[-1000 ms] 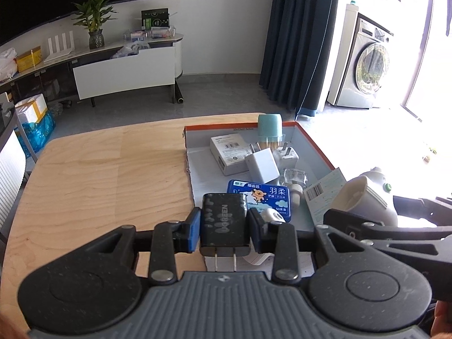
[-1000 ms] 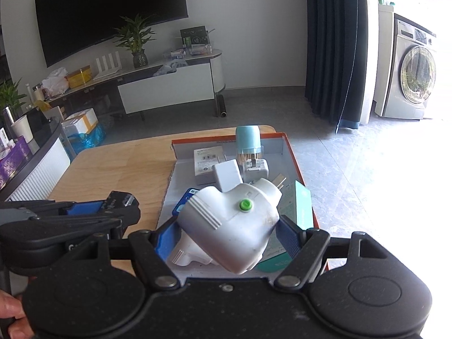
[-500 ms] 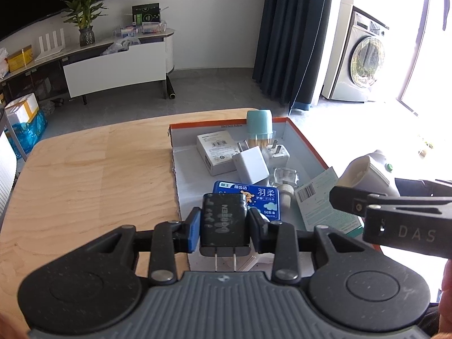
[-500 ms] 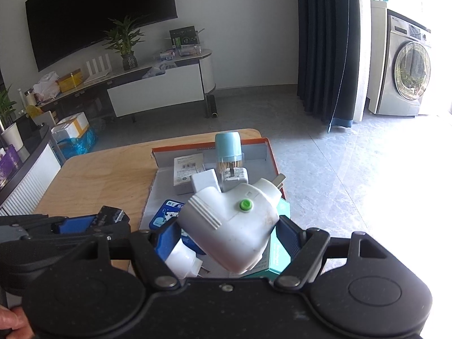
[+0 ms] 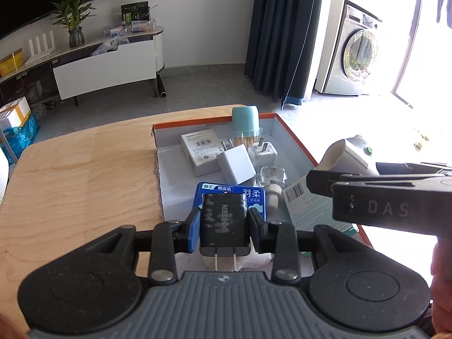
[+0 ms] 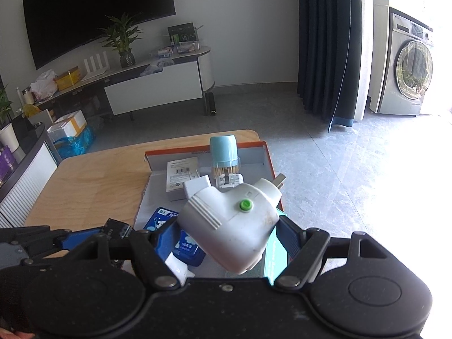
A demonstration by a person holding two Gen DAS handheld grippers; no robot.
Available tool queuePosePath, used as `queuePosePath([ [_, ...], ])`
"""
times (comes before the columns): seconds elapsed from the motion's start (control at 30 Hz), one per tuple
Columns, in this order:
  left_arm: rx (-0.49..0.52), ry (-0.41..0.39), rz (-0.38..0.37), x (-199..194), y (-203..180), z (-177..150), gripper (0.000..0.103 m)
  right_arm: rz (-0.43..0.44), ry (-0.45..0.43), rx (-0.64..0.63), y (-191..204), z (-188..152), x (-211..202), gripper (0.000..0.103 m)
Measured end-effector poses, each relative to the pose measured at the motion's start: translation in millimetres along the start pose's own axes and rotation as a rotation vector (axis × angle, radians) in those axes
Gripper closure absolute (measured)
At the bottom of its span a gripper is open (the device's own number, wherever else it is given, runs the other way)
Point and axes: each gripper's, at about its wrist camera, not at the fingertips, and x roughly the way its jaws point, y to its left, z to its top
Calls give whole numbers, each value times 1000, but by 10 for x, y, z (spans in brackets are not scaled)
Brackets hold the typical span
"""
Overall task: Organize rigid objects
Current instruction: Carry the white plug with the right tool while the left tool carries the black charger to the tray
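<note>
Jaws of the left gripper (image 5: 224,227) clamp a black UGREEN charger (image 5: 224,223); right gripper (image 6: 228,234) jaws clamp a white adapter (image 6: 231,220).

Crowded box (image 5: 293,138), bare tabletop (image 5: 84,175) beside

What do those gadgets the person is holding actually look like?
Each hand-held gripper is matte black plastic. The left hand-held gripper has two round discs, a ribbed grey panel between them, silver rivets on hinged arms, and blue pads inside its fingers. The right hand-held gripper matches, with blue pads too. Seen from the side, it carries pale "DAS" lettering. No cables or sleeves show.
</note>
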Motion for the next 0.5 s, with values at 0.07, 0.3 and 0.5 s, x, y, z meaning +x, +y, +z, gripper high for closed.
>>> queuePosePath([
  [0.07,2,4,-3,19,-14,3,67,-1,1,3,-3,6,11,15],
  [0.3,6,10,-7,73,-50,23,67,-1,5,3,-10,26,48,15],
  [0.5,13,14,-14,102,-87,29,67,1,15,1,11,20,95,15],
])
